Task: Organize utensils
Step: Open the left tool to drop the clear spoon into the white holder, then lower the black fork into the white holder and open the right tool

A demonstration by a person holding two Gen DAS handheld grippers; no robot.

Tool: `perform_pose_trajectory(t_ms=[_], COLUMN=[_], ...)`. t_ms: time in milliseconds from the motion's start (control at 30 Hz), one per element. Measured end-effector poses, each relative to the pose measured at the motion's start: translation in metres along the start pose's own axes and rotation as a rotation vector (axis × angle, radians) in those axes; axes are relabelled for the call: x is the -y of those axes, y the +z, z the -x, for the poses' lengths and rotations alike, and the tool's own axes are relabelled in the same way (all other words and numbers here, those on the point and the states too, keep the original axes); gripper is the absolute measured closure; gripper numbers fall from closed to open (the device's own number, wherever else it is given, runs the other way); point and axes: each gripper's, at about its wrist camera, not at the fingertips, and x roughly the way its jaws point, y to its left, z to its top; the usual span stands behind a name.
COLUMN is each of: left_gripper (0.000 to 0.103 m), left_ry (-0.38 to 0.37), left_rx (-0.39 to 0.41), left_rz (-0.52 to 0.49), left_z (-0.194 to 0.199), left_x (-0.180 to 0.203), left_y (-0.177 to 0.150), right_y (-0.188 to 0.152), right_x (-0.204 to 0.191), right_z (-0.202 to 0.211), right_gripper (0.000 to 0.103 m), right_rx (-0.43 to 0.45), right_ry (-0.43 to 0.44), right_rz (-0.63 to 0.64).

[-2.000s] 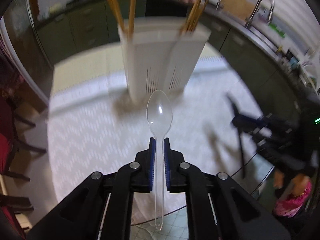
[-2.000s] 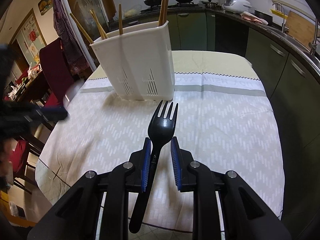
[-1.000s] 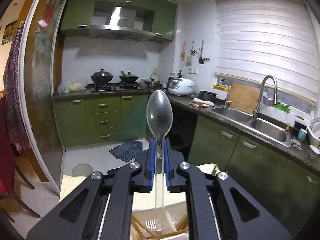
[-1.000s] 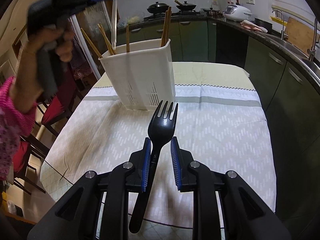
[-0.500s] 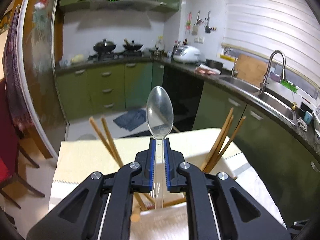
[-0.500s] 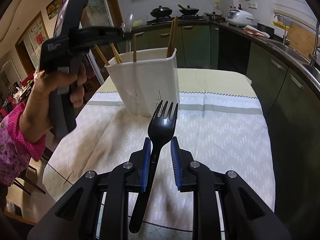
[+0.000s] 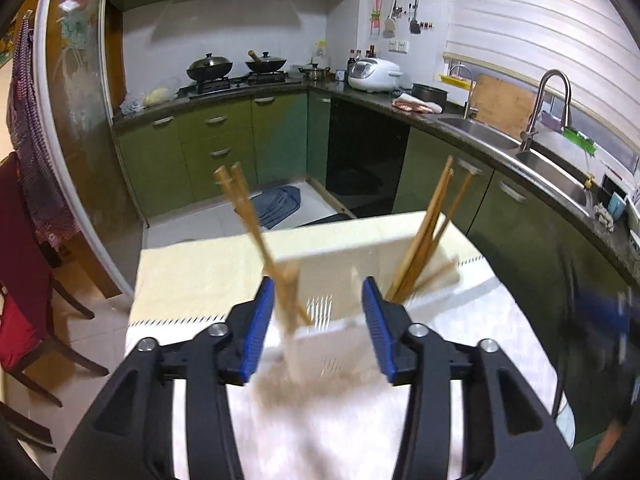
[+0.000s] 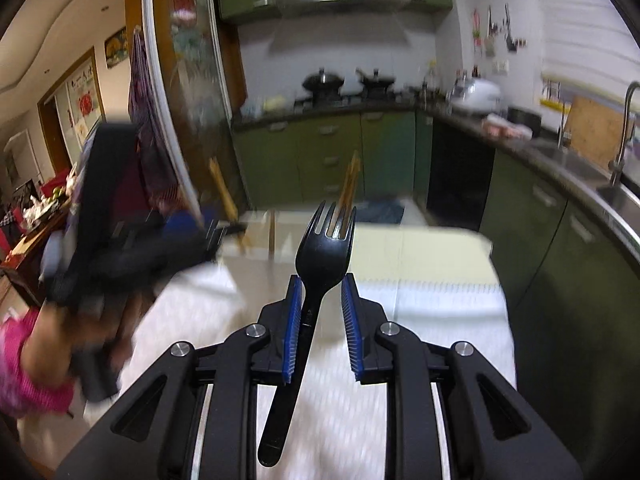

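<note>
The clear spoon gripped a moment ago is gone from the left gripper, whose jaws have just been opening and are standing wide and empty over the one white utensil holder on the tablecloth. The right gripper is pinching one black fork. Two chopstick bunches are leaning inside.

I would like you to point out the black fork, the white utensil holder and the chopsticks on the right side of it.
black fork (image 8: 323, 258): right wrist view, on its head below the tines.
white utensil holder (image 7: 320, 350): left wrist view, on its near wall.
chopsticks (image 7: 430, 226): left wrist view, on the middle of the right-hand bundle.
</note>
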Motion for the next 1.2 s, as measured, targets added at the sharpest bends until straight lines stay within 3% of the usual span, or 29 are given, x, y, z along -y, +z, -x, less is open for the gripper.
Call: perform_pose_trajectory(t_ms=[233, 467, 767, 1200], left_gripper=[0.05, 0.05, 0.05, 0.05], left_ry=[-0.033, -0.029, -0.044, -0.049], left_rx=[-0.094, -0.079, -0.096, -0.1], left_rz=[-0.062, -0.103, -0.092, -0.08], left_z=[0.025, 0.043, 0.043, 0.04], left_x=[-0.005, -0.009, -0.013, -0.011], left_y=[-0.049, -0.06, -0.056, -0.056], right_y=[0.058, 0.087, 0.069, 0.023], right_x=[-0.014, -0.02, -0.017, -0.026], right_z=[-0.025, -0.078, -0.127, -0.099], right_gripper=[0.082, 0.082, 0.081, 0.081], right_rx=[0.221, 0.345, 0.339, 0.393], right_ry=[-0.106, -0.225, -0.259, -0.236], right_rz=[0.029, 0.062, 0.095, 0.164])
